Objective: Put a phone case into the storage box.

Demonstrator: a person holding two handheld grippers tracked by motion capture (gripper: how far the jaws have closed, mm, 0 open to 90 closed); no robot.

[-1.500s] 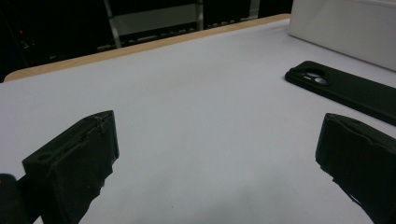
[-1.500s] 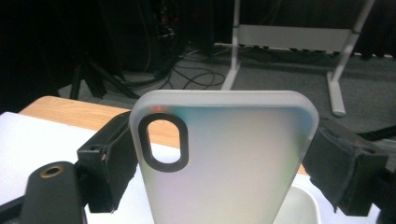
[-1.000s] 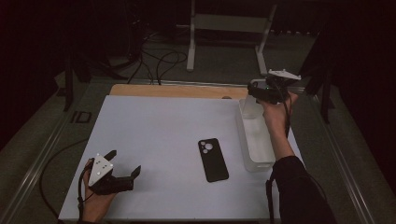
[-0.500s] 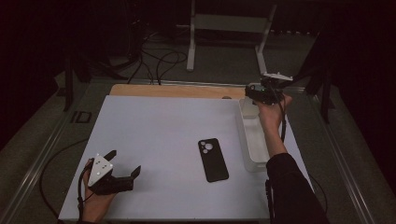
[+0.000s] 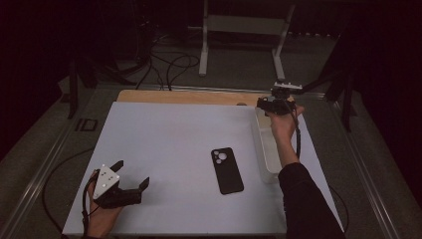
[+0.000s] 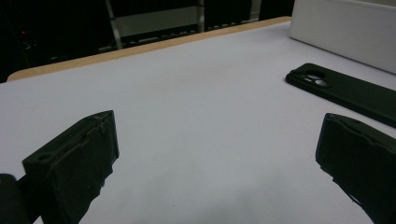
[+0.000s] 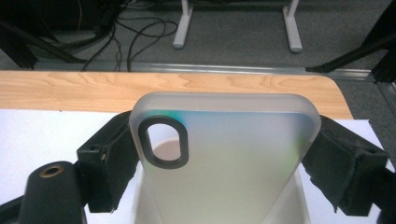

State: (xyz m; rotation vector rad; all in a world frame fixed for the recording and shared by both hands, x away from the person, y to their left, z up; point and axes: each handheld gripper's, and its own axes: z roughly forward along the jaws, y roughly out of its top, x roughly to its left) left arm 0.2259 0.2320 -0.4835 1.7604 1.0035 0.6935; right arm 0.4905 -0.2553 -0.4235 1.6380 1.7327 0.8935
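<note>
Since a second ago the right gripper [image 5: 275, 105] has drifted a little toward the table's far edge and steadied above the far end of the white tray [image 5: 263, 149], while the left gripper [image 5: 130, 180] has not budged. Clamped between the right jaws by its long edges is a frosted translucent phone case [image 7: 224, 154], held flat across the jaws with its long axis running away from the hand toward the wooden table edge [image 7: 70, 91]; its camera cut-out [image 7: 163, 141] sits at the far end, on the left in the right gripper view. The black phone [image 5: 227, 170] lies camera side up on the white mat [image 5: 164, 144], just left of the tray, long axis running near to far, lenses at the far end. It lies between the hands, nearer the right forearm. The left gripper rests on the mat, jaws spread wide and empty, with the phone off to its right.
</note>
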